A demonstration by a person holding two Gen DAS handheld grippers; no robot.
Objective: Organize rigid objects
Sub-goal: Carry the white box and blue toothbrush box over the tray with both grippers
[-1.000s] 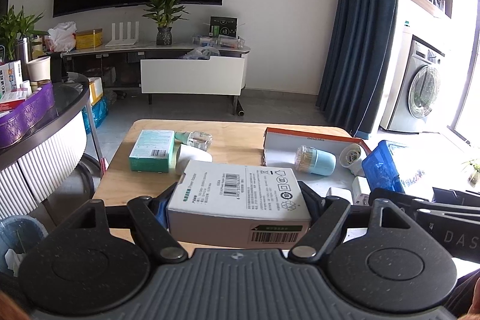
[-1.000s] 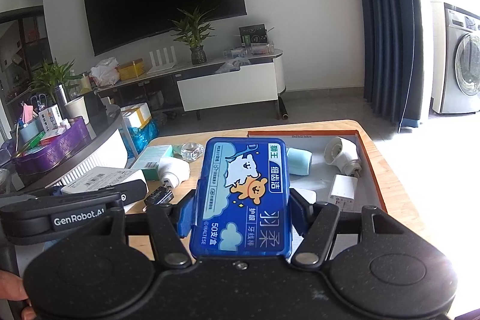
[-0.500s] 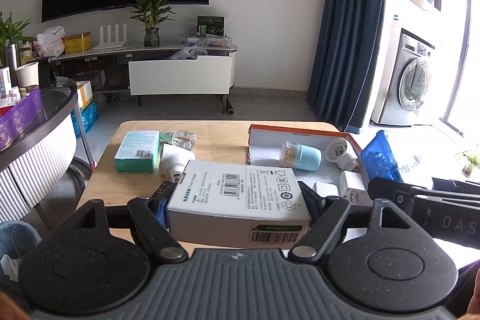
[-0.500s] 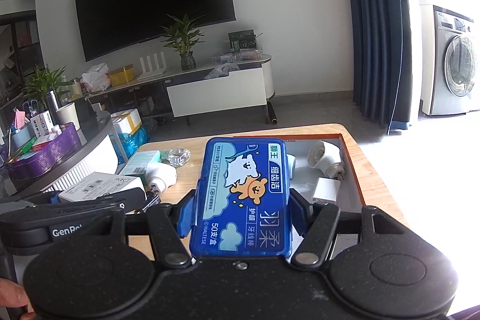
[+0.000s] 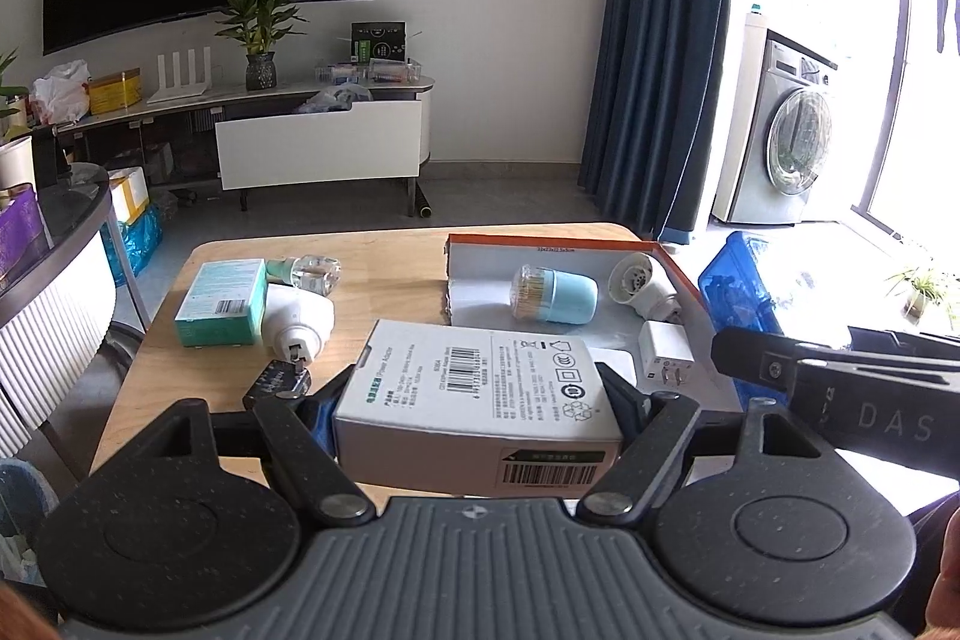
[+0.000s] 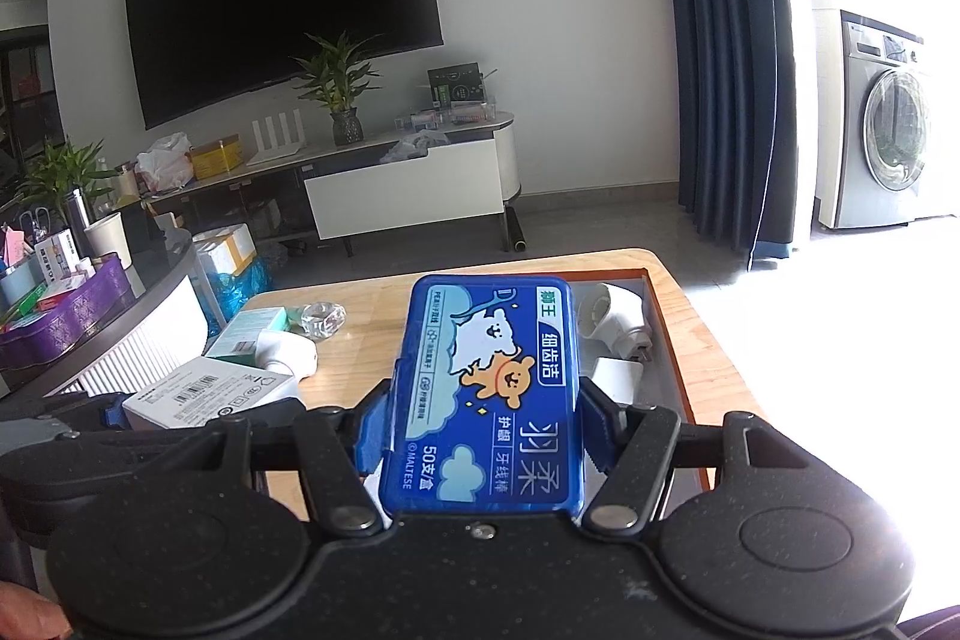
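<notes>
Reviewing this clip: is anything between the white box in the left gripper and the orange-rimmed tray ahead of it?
Nothing visible. The left gripper holds the white box just short of the tray; the tray's near floor shows bare.

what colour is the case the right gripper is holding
Blue, with a white-and-orange cartoon bear print: the case in the right gripper, clearest in the right wrist view.

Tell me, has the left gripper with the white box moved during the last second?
Yes. In the left wrist view the orange-rimmed tray and the teal box slid left, so the left gripper, shut on the white box, swung rightward toward the tray.
</notes>
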